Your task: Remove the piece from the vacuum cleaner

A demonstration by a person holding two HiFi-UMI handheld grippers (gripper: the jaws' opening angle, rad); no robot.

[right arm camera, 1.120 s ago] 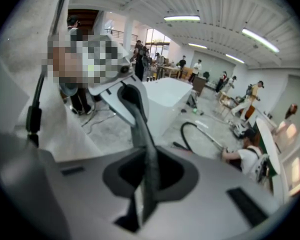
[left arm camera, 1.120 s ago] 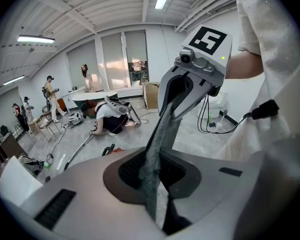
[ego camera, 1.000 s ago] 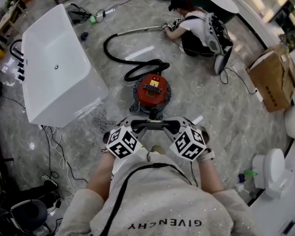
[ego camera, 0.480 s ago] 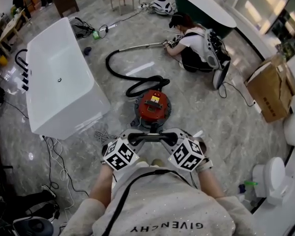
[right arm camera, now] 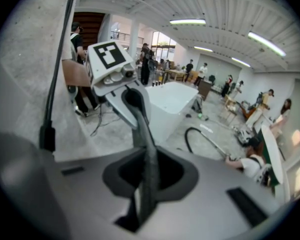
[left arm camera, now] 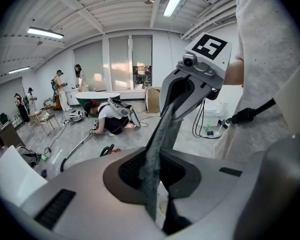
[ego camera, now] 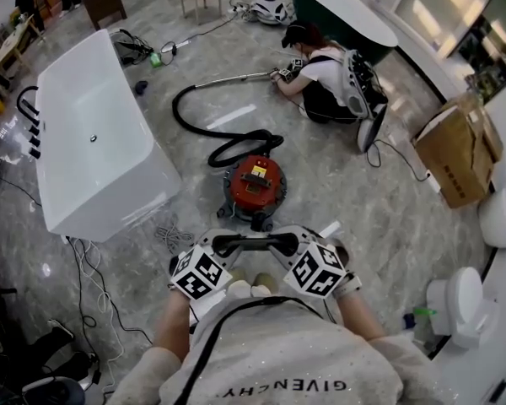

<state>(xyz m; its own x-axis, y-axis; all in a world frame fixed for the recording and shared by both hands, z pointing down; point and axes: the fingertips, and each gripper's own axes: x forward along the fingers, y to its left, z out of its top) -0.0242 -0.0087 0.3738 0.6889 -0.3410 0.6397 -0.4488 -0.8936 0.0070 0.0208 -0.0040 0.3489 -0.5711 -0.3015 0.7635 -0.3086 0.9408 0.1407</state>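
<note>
Task not begun: left hand-held gripper [ego camera: 236, 244] and right hand-held gripper [ego camera: 271, 243], each pressed together and empty, hang short of the vacuum [ego camera: 255, 184]; the next move is probably to reach it.

Cool, even light falls from the ceiling strip lights [left arm camera: 179, 0], helped by daylight through the windows [left arm camera: 117, 61]. The top of the white bathtub [ego camera: 93, 133] glares almost blank. Beside the bathtub, the marble floor [ego camera: 379, 201] shows a pale sheen and only faint shadows. Both gripper views bow hard and go black at the corners. Close to the lens the dark piece [left arm camera: 152, 164] is soft. The right gripper view is hazier overall.
</note>
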